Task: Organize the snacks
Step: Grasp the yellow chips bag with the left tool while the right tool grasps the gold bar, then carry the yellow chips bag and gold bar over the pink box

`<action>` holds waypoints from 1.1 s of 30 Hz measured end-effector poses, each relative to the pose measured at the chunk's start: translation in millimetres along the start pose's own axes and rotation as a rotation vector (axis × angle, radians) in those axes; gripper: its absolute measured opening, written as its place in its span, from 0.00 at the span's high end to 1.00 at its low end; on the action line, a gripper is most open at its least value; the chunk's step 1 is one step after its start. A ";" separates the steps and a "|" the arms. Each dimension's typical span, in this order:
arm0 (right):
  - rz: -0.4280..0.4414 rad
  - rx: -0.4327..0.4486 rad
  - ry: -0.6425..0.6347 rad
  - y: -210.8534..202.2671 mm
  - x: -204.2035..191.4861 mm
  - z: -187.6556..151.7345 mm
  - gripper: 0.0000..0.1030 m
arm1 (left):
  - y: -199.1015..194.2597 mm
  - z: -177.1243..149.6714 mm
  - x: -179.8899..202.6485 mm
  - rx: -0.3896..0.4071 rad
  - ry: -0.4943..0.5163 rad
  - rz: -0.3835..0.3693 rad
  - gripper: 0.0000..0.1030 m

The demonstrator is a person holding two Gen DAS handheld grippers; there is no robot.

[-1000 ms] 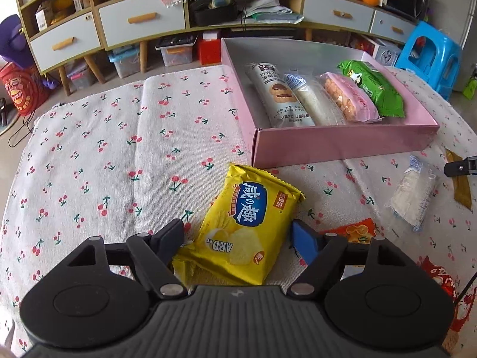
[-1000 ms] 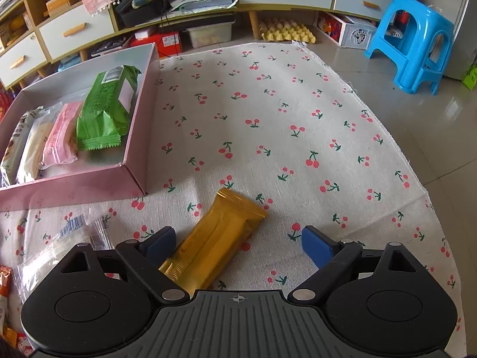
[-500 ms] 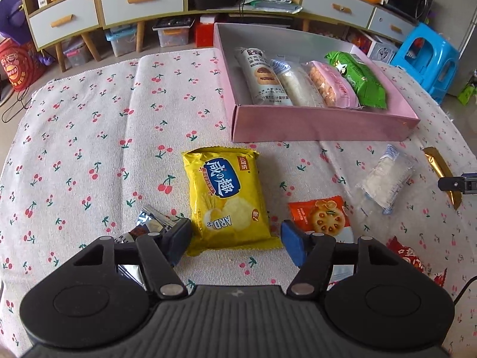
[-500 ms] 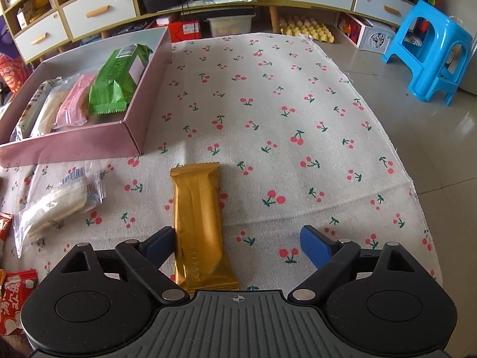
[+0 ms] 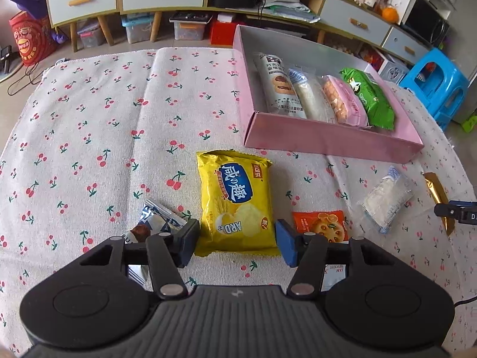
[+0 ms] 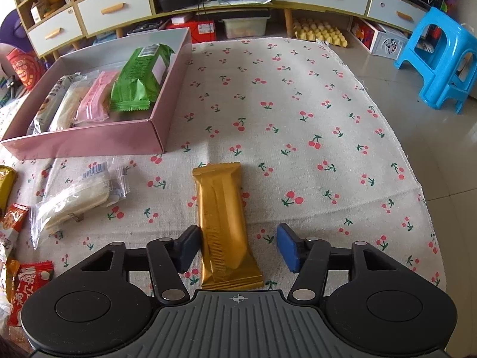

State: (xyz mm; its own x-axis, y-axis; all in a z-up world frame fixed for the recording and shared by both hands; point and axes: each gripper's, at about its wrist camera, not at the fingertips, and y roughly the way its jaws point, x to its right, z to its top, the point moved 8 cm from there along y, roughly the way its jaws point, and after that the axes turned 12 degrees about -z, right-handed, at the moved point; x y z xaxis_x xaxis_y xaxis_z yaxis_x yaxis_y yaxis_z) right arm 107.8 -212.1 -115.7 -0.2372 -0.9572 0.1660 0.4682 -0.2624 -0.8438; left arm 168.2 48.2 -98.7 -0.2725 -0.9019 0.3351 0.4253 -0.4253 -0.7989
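The left tongs (image 5: pixel 237 243) straddled the lower end of the yellow chip bag (image 5: pixel 237 203), their jaws closing with the bag between them, the pads at its edges without visibly squeezing it; lining up along the bag's length probably served a grip across its narrow width. The right tongs (image 6: pixel 237 246) were likewise closing around the near end of the gold bar (image 6: pixel 225 223): the left pad sat against the wrapper while a clear gap remained on the right, so nothing was gripped yet. Both snacks lay flat on the cherry-print surface (image 5: pixel 89 137), short of the pink box (image 5: pixel 331 141), where 4 packets already lay side by side, leaving free room at the box's right end, likely for these. The clear packet (image 6: pixel 77 198) and orange biscuit packet (image 5: pixel 320 225) waited outside. A blue-and-white wrapper (image 5: pixel 155 219) was half hidden behind the left tongs, its label unreadable, and red wrappers (image 6: pixel 23 292) were cut off at the right view's edge.
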 end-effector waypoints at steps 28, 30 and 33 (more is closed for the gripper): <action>0.280 -0.109 0.221 -28.5 -4.1 8.1 0.73 | -14.0 8.7 4.7 0.055 -0.111 -0.063 0.56; 0.293 -0.106 0.229 -31.9 -4.1 10.0 0.73 | -14.5 9.1 5.9 0.058 -0.117 -0.070 0.57; 0.308 -0.099 0.240 -37.1 -3.7 12.9 0.73 | -15.4 9.6 7.4 0.061 -0.122 -0.077 0.57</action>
State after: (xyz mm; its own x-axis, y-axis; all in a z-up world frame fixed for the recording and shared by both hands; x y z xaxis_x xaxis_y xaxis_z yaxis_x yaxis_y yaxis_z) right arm 102.3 -200.4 -78.5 -0.2961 -0.9303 -0.2166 0.4672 0.0567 -0.8823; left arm 167.9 47.3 -79.2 -0.2011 -0.8675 0.4550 0.4596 -0.4938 -0.7382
